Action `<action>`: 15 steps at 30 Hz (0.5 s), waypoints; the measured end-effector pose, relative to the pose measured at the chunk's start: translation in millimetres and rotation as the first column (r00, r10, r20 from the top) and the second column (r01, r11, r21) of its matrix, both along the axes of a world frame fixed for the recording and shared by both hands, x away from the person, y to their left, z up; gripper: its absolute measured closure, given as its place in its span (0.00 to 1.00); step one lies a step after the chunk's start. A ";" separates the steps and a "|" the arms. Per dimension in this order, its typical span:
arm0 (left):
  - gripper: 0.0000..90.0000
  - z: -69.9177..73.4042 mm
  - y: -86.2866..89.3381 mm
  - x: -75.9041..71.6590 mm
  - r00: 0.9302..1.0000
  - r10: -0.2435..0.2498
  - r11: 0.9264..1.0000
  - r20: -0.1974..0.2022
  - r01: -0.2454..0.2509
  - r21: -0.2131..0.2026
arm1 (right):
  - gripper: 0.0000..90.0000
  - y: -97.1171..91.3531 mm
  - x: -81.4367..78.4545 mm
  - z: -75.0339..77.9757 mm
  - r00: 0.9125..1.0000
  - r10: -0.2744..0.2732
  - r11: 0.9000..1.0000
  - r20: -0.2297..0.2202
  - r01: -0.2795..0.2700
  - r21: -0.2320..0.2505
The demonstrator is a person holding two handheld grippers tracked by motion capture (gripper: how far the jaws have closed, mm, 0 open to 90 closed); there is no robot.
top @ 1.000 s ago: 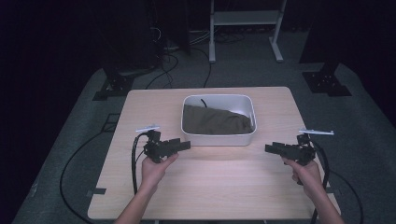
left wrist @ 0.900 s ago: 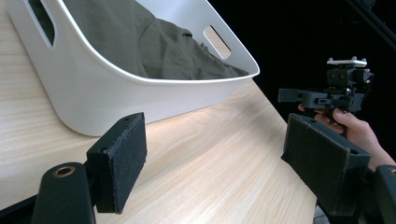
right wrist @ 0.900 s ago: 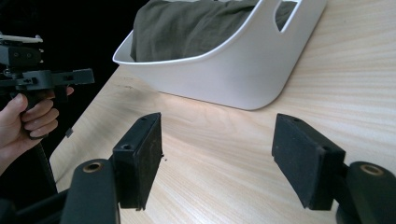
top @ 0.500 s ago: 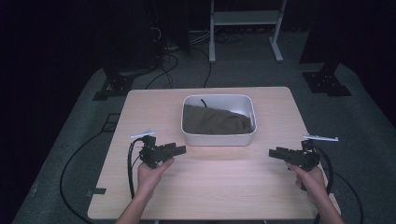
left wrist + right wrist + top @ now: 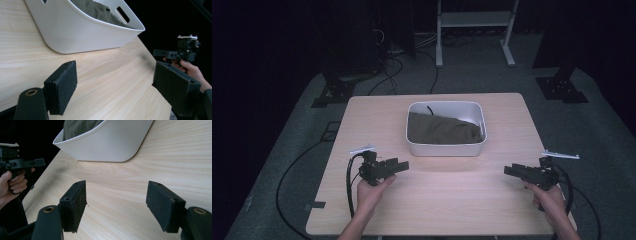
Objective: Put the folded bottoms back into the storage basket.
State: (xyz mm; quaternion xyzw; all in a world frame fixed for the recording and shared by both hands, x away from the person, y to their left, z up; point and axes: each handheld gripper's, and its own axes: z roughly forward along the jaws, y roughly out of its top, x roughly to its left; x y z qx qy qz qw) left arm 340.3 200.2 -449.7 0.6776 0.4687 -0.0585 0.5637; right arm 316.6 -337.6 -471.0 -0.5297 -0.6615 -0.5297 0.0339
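Both your tools have drawn back toward you, from bin's near wall to counter's 6 o'clock edge. Left tool (image 5: 399, 164) wide open, empty. Right tool (image 5: 511, 171) likewise. Olive cloth (image 5: 442, 132) lies in white bin (image 5: 445, 149), 12 o'clock, untouched; looks finished or not begun.

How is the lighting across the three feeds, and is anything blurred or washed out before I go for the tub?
High view: table evenly lit, room around it almost black, picture slightly soft. Left gripper view: white tub sharp, bright wall without clipping; right gripper a bit soft against black. Right gripper view: wood grain crisp, soft shadow under the tub.
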 end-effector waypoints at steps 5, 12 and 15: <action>0.20 -3.9 4.1 -3.4 1.000 0.009 1.000 0.001 -0.009 -0.003 | 0.36 -6.6 -5.0 -3.2 1.000 -0.013 1.000 0.002 0.013 0.013; 0.19 -7.6 9.2 -7.8 1.000 0.022 1.000 0.005 -0.022 0.006 | 0.36 -12.1 -12.2 -7.2 1.000 -0.012 1.000 0.007 0.012 -0.001; 0.19 -9.2 11.8 -9.6 1.000 0.030 1.000 0.005 -0.030 0.004 | 0.36 -15.0 -14.7 -9.2 1.000 -0.016 1.000 0.005 0.016 -0.005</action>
